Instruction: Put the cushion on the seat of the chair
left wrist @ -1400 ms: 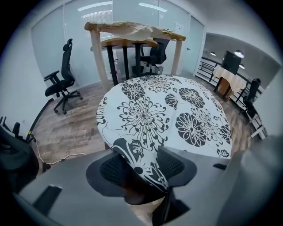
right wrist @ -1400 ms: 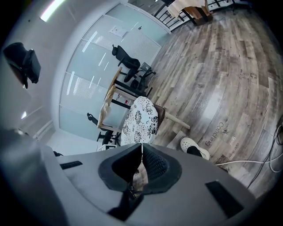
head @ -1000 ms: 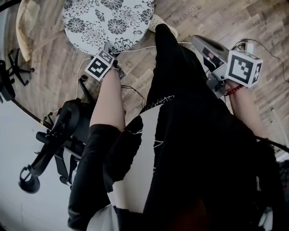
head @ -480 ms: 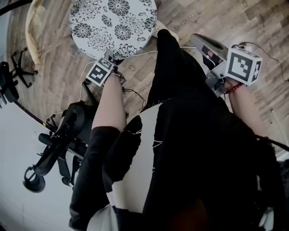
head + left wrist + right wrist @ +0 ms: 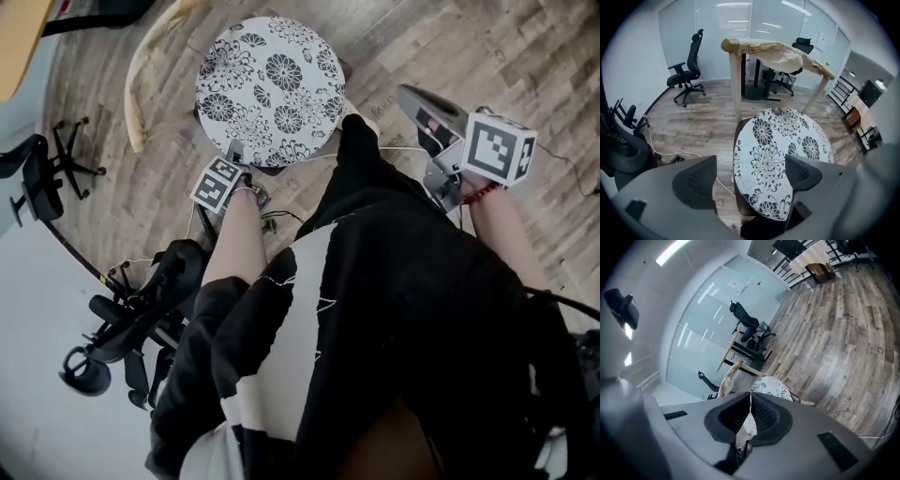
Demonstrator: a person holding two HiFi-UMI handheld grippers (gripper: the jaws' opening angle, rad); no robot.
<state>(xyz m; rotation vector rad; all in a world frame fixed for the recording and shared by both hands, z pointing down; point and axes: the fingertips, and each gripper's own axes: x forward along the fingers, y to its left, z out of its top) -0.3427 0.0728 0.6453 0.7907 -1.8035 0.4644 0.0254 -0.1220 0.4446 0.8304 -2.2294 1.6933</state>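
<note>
head view: cushion (image 5: 271,89) beyond left tongs (image 5: 235,157)

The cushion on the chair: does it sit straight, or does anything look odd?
The cushion lies flat but slightly off-centre: in the left gripper view a strip of the brown seat shows along its left edge. Crumpled paper hangs over the backrest. Nothing is spilled.

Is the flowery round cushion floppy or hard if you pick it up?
Probably soft, bendy and light: the cushion looks thin and padded. A push may slide it, since it seems only to rest on the chair seat.
</note>
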